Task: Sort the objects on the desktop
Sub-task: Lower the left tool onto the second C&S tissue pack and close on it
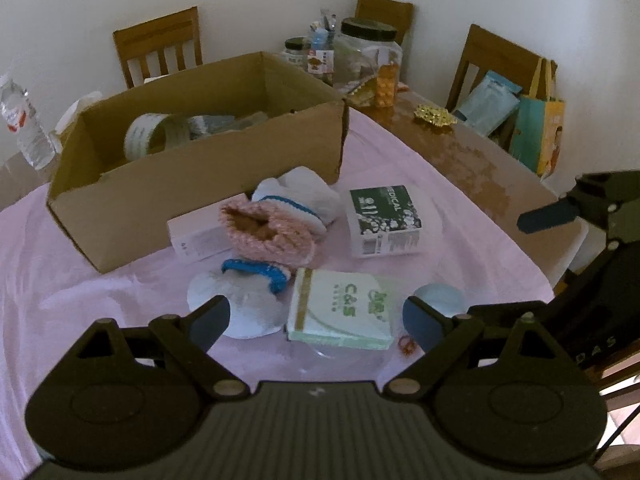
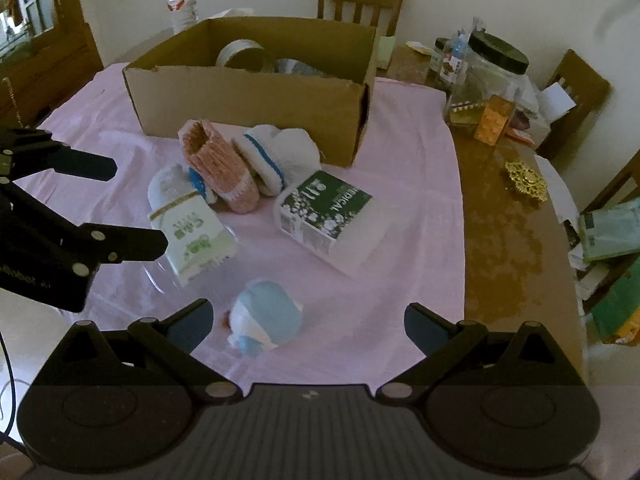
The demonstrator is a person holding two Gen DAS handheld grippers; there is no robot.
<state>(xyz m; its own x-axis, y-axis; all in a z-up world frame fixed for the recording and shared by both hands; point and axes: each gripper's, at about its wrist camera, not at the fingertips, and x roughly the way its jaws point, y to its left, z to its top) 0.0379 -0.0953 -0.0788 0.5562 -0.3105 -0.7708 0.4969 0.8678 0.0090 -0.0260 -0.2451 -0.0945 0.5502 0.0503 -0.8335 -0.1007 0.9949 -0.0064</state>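
Observation:
On the pink cloth [image 1: 400, 148] lie a green C&S tissue pack [image 1: 340, 310], a green-and-white medical box [image 1: 382, 220], a pink knitted sock [image 1: 266, 232], white socks with blue trim [image 1: 298, 196], another white sock [image 1: 236, 304], a white carton [image 1: 194, 236] and a light blue rolled item [image 2: 266, 320]. An open cardboard box [image 1: 200, 184] stands behind them with tape rolls inside. My left gripper [image 1: 316, 322] is open just above the tissue pack. My right gripper [image 2: 308, 324] is open around the blue rolled item, above it.
Jars and bottles [image 1: 368, 56] stand at the table's far corner, with a gold ornament [image 1: 436, 114] on bare wood. A water bottle [image 1: 24, 124] stands left of the box. Wooden chairs [image 1: 160, 48] ring the table; bags [image 1: 536, 128] sit on the right chair.

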